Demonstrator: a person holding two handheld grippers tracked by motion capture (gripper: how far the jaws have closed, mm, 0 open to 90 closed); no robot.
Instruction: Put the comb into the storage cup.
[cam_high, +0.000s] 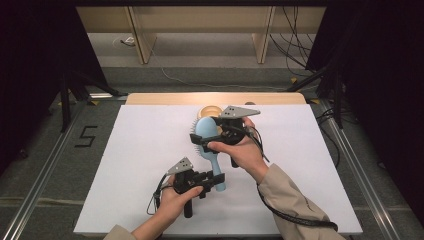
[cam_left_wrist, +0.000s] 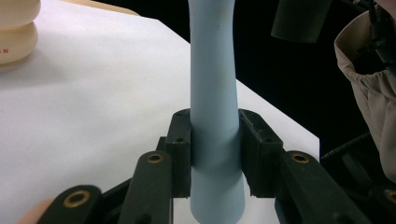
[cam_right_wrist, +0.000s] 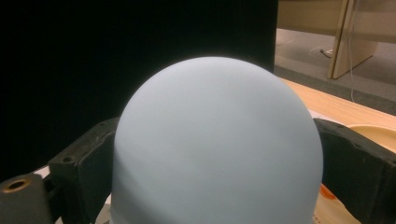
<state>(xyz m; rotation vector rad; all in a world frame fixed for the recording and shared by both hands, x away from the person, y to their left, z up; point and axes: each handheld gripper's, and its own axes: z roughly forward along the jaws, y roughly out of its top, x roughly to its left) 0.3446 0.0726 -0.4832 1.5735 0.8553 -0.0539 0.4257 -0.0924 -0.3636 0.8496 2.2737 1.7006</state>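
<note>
While the left hand-held gripper (cam_left_wrist: 215, 154) stays out of the way at the near end, clamped on the handle of a pale blue hairbrush (cam_high: 209, 142), the right hand-held gripper (cam_high: 218, 131) straddles the brush's broad head above the white tabletop (cam_high: 140, 150); whether it presses, I cannot tell; a loose hold could let the head twist toward the cream tub (cam_high: 210, 110) behind.

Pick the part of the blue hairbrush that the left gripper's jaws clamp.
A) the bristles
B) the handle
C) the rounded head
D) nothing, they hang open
B: in the left gripper view the left gripper has both jaws pressed against the hairbrush on its narrow handle.
</note>
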